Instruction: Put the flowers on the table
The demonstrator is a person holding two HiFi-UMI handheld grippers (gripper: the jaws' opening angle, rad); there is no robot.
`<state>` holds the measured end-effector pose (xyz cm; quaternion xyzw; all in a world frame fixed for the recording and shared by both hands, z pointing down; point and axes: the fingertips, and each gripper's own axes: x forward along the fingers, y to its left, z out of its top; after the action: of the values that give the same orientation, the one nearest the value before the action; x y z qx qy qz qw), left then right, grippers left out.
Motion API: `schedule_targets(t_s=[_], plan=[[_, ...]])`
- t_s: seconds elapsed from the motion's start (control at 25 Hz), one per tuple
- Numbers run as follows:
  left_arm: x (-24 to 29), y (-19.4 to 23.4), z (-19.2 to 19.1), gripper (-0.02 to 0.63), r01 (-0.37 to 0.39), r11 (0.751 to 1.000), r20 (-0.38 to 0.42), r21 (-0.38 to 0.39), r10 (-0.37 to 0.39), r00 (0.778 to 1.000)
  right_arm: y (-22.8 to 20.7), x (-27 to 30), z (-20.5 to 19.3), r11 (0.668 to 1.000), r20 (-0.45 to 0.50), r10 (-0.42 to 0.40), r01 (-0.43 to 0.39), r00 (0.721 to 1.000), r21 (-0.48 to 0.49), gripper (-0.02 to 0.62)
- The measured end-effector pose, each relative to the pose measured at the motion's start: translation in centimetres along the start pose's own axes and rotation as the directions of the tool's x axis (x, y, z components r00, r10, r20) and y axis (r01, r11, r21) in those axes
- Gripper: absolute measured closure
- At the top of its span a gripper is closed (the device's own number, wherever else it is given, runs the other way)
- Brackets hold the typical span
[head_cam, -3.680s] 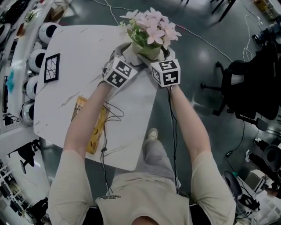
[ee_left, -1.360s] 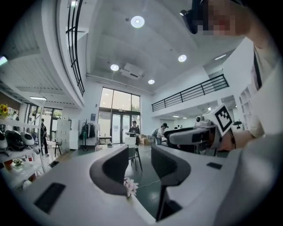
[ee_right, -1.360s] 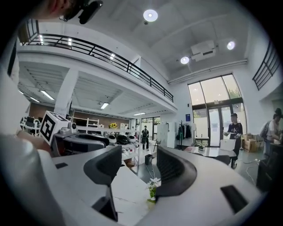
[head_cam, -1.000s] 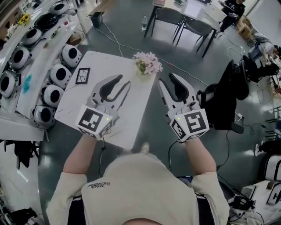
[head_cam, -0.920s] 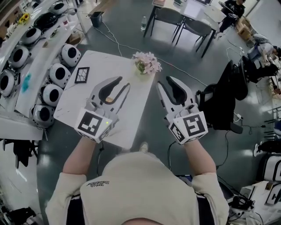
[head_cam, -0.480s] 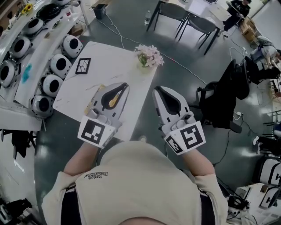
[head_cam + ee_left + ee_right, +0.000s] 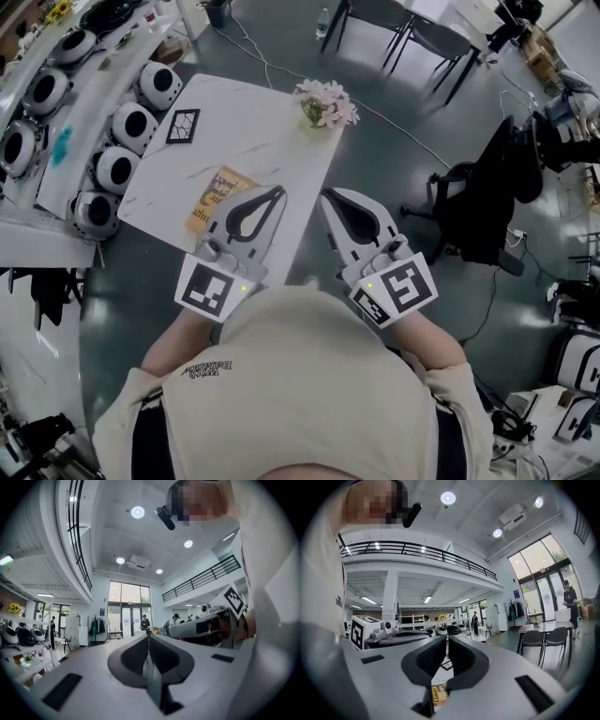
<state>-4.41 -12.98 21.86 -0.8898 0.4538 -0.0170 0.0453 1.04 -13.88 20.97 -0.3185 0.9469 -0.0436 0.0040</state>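
While flowers (image 7: 325, 101) sit on white table (image 7: 253, 131) over grey floor (image 7: 375, 159), left gripper (image 7: 279, 191), right gripper (image 7: 323, 195) fingers closed, empty.

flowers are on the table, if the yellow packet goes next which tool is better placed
Probably left: the left tool is right beside the yellow packet, while the right tool sits past the table edge. Both are shut.

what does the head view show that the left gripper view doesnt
Only the head view: the flowers on the table at its far corner, and a yellow packet. Only the left gripper view: ceiling lights and tall glass doors. Both: the left gripper, shut and empty, with the right gripper beside it.
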Motion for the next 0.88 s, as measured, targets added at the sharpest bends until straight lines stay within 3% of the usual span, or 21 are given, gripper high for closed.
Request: schedule_targets(t_s=[0.44,0.88], plan=[[-0.5,0.1,-0.4,0.591,-0.025,0.999,-0.018,-0.026,0.025,1.0,0.6,-0.4,-0.7,1.0,-0.015,-0.002,0.001,1.0,-0.019,0.584],[-1.3,-0.3,-0.2,0.591,-0.007,0.999,-0.006,-0.037,0.006,1.0,0.9,-0.6,-1.0,1.0,-0.016,-0.002,0.003,1.0,0.029,0.584]])
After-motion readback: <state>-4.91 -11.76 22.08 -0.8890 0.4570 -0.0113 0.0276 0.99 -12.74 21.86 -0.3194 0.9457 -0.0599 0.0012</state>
